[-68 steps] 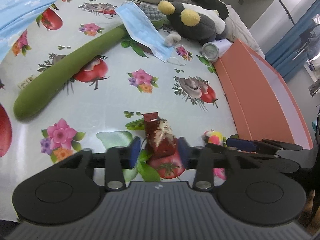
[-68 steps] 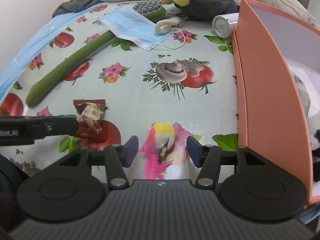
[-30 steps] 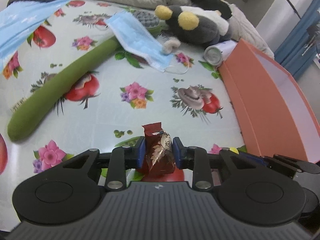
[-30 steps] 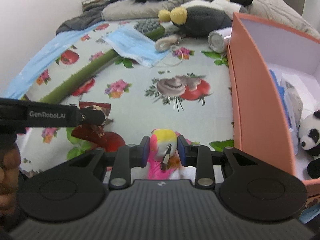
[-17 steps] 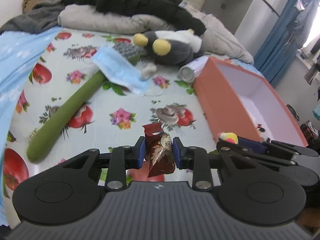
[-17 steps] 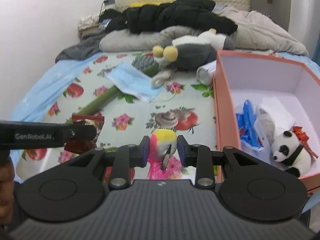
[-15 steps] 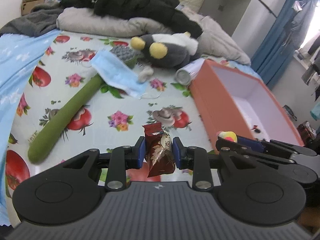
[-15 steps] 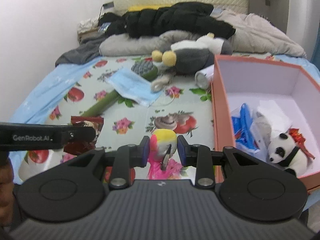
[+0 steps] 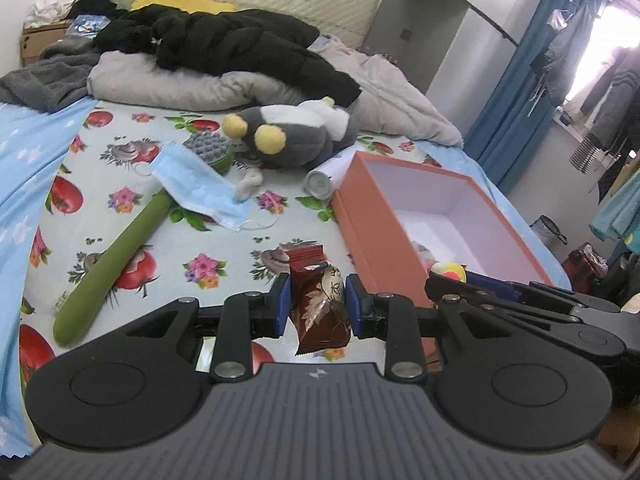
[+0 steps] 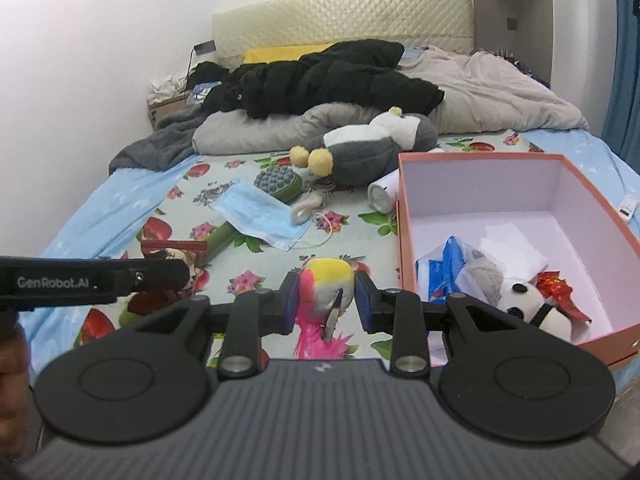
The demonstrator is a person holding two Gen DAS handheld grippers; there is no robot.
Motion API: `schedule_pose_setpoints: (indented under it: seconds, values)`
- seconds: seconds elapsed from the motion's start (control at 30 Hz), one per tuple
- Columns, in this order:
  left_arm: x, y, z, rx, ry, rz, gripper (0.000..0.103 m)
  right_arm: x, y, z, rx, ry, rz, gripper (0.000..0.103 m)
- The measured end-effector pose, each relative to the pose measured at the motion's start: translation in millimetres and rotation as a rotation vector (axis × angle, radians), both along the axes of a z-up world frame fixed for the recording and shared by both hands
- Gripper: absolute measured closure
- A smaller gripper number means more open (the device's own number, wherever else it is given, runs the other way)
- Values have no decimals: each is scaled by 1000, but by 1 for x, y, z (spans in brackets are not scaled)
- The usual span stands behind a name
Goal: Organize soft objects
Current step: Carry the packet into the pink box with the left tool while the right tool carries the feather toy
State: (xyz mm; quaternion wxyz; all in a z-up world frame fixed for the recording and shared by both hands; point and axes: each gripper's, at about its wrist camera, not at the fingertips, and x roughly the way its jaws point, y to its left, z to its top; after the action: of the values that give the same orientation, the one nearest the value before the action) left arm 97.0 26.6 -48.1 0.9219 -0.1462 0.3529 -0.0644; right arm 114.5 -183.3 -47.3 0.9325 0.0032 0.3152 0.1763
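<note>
My left gripper [image 9: 319, 305] is clamped on a dark red foil snack packet [image 9: 318, 300], held in the air above the floral bedsheet [image 9: 224, 236], left of the open salmon-orange cardboard box [image 9: 372, 236]. My right gripper [image 10: 325, 305] is clamped on a yellow-and-pink plush toy [image 10: 326, 286], also airborne just left of that box. Inside the box: a small panda plush [image 10: 532, 308], a blue plastic pack [image 10: 450, 260] and white tissue [image 10: 510, 246].
</note>
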Motion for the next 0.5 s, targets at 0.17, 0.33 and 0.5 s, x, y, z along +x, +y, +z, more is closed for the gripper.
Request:
schedule_pose_setpoints:
  seconds: [0.17,0.33,0.5]
  values:
    - [-5,-12,12,-9,-15,-22,69,-9,-11,11,-7,-22,-11,70]
    - [-5,-31,13,-33,-6,-65,69,-14,-28,15,-7,-25,-47,70]
    - [0,-54,11,-35,4,-117,69,-20,-50,19,-6,-24,-96,70]
